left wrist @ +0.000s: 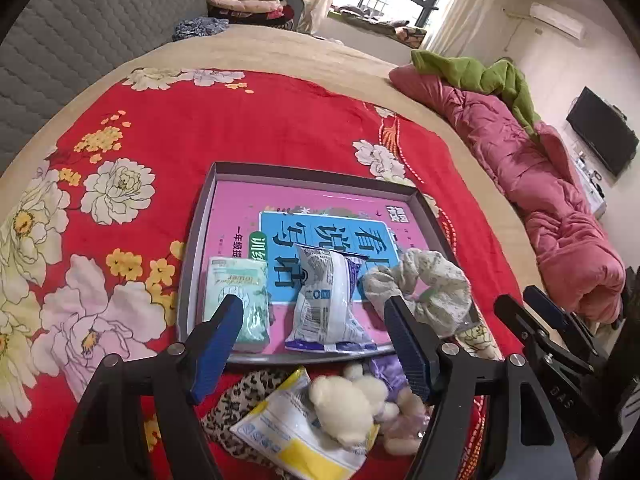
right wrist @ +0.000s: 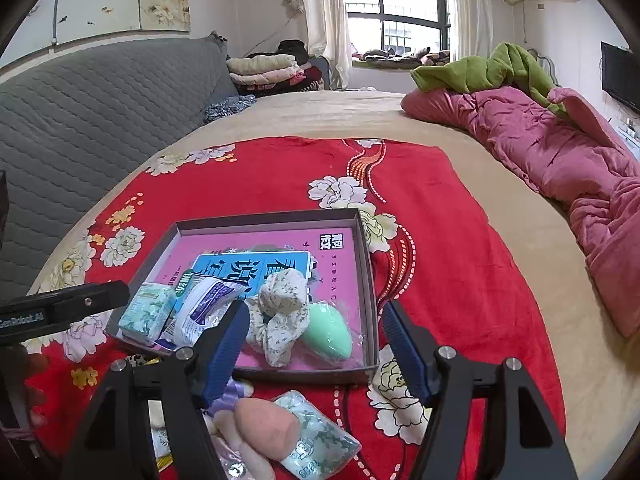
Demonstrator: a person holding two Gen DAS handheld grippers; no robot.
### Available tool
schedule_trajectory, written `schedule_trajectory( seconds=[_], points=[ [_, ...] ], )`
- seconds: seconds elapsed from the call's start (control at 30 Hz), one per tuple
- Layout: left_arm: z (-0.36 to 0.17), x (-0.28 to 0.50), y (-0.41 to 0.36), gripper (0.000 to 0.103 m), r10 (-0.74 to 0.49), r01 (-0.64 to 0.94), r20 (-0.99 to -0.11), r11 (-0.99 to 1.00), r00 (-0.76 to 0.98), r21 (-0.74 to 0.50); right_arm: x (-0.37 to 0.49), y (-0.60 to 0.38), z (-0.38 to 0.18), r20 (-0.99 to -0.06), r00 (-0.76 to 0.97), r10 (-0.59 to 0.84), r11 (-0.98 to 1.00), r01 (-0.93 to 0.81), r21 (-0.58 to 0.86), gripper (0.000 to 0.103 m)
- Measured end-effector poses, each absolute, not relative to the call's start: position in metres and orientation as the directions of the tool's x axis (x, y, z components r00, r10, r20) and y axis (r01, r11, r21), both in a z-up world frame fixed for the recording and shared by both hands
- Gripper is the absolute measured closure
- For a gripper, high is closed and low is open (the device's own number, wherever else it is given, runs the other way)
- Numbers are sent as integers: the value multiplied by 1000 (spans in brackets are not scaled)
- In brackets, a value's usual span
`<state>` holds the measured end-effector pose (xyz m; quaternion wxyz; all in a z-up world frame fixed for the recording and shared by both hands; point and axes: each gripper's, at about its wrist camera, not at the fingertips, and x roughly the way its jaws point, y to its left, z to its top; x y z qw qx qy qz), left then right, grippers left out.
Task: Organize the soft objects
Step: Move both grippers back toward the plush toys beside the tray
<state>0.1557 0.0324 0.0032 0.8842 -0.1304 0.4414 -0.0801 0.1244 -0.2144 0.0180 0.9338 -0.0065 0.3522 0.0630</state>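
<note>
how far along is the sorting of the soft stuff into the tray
Done: tissue pack, white pouch, floral scrunchie and green sponge lie in the tray. In hand: nothing; both grippers open. Left: plush toy, peach sponge, leopard fabric, other packs.

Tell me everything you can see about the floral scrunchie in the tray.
The floral scrunchie is a gathered ring of soft cream fabric printed with small green sprigs. It lies crumpled and loosely folded over itself in the grey tray, on the pink book cover, touching the mint green egg-shaped sponge on one side and close beside the white and blue packet on the other. No fingers touch it.
</note>
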Motion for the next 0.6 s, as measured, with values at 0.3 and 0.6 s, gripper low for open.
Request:
schedule_trajectory(
  seconds=[0.3,0.6],
  points=[
    [19,133,47,29,-225,-5,-757,958,613,-288,113,-217,33,-633,764,126,990,-132,38,34],
    [37,108,56,29,-192,-38,-750,960,632,-278,100,-221,49,-602,785,147,988,-149,47,34]
  ],
)
